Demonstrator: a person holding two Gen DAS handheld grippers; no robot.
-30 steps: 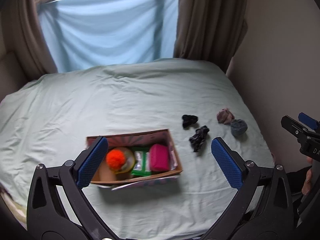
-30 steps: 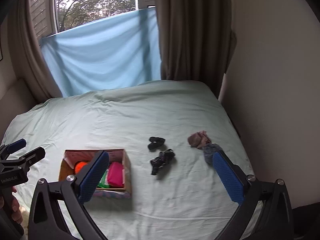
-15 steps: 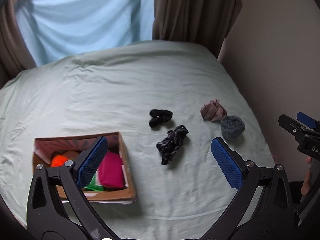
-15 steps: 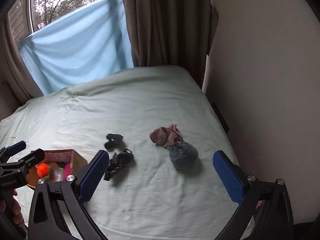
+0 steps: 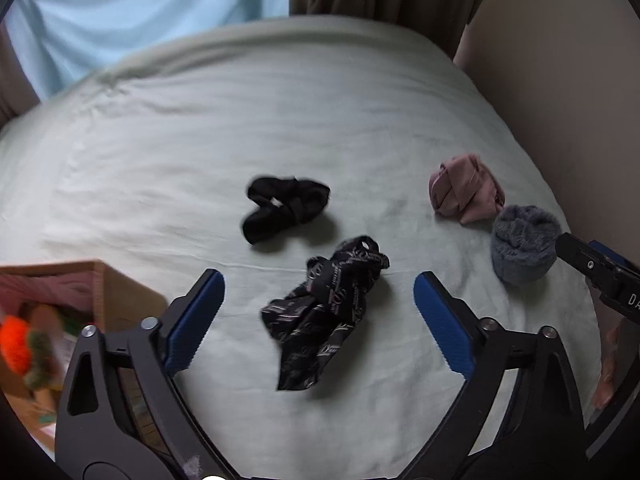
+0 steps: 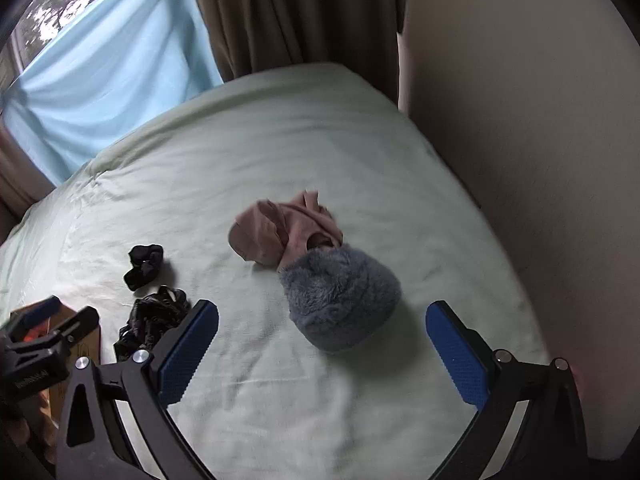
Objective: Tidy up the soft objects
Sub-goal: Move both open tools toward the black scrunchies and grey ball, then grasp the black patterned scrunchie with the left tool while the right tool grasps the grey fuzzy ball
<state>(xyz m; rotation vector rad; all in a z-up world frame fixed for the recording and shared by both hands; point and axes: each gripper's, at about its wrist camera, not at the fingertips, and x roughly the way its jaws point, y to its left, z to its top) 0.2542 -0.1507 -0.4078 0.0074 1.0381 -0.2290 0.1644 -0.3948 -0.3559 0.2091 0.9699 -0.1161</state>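
Several soft items lie on the pale green bed sheet (image 5: pixel 160 160). A black patterned cloth (image 5: pixel 326 308) lies between the open fingers of my left gripper (image 5: pixel 318 320). A plain black bundle (image 5: pixel 284 208) lies beyond it. A pink cloth (image 5: pixel 464 194) and a fuzzy grey ball (image 5: pixel 522 250) lie to the right. In the right wrist view the grey ball (image 6: pixel 340 296) sits just ahead of my open right gripper (image 6: pixel 322 354), touching the pink cloth (image 6: pixel 280 232). The black items (image 6: pixel 152 316) lie to its left.
A cardboard box (image 5: pixel 116 296) with an orange pompom (image 5: pixel 16 344) and other items sits at the left edge. A beige wall (image 6: pixel 520 120) runs along the bed's right side. Brown curtains (image 6: pixel 300 12) and a light blue sheet (image 6: pixel 108 80) hang behind the bed.
Both grippers moved right and closer to the bed. The box slid to the left edge of both views. The patterned cloth and the grey ball now sit large ahead of the jaws.
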